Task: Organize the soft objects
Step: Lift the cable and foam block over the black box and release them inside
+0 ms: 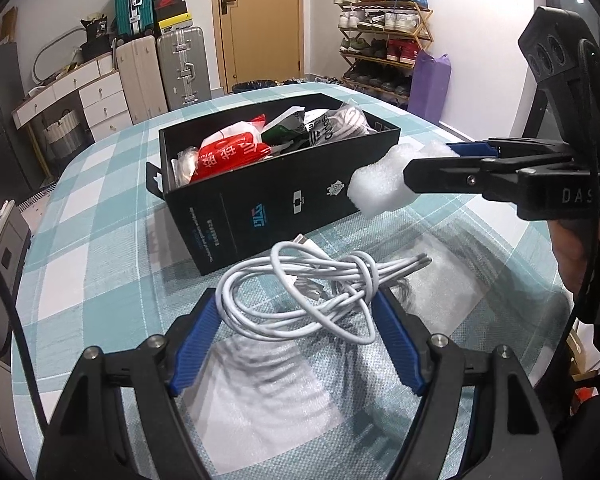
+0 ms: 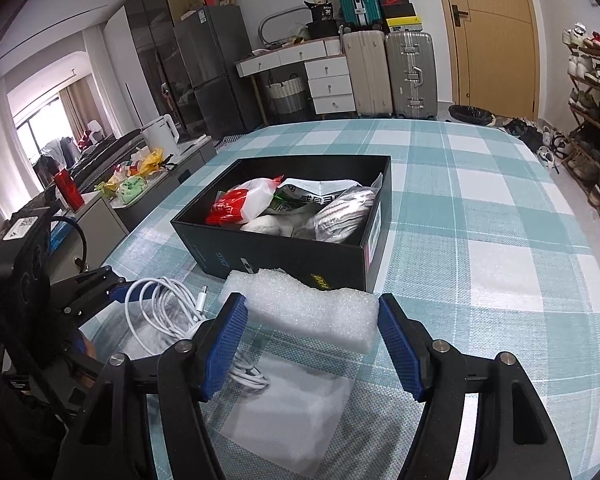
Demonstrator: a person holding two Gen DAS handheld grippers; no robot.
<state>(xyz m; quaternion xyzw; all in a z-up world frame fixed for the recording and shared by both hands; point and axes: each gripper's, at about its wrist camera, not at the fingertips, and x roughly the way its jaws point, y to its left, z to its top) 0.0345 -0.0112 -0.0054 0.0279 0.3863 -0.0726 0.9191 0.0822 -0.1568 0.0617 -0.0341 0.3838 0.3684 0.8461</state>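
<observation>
Left wrist view first: the left gripper (image 1: 296, 312) has its blue pads either side of a knotted white cable (image 1: 300, 296), and both pads look like they're touching the loops, so it's gripping the bundle at a fairly wide spread. The cable sits just above a thin clear plastic sheet (image 1: 440, 268) that lies flat on the checked tablecloth (image 1: 100, 240). Right behind it is the black box (image 1: 268, 204), its near long wall close to the cable, with only a narrow strip of cloth between. The box is already pretty full: a red and white bag (image 1: 228, 152) and other packets. Coming in from the right, the right gripper (image 1: 428, 168) holds a white foam block (image 1: 380, 184) up by the box's near right corner, roughly level with the rim. Lots of bare cloth to the left of the box.

Right wrist view: the right gripper (image 2: 312, 340) is clamped on the foam block (image 2: 312, 304), pads pressed on its two ends, medium-wide. The block hangs just in front of the box (image 2: 276, 248), not past the near wall. The right side of the table is wide open up to the far edge. On the left, the left gripper (image 2: 120, 292) is at the cable (image 2: 160, 304), near the table's left edge.
</observation>
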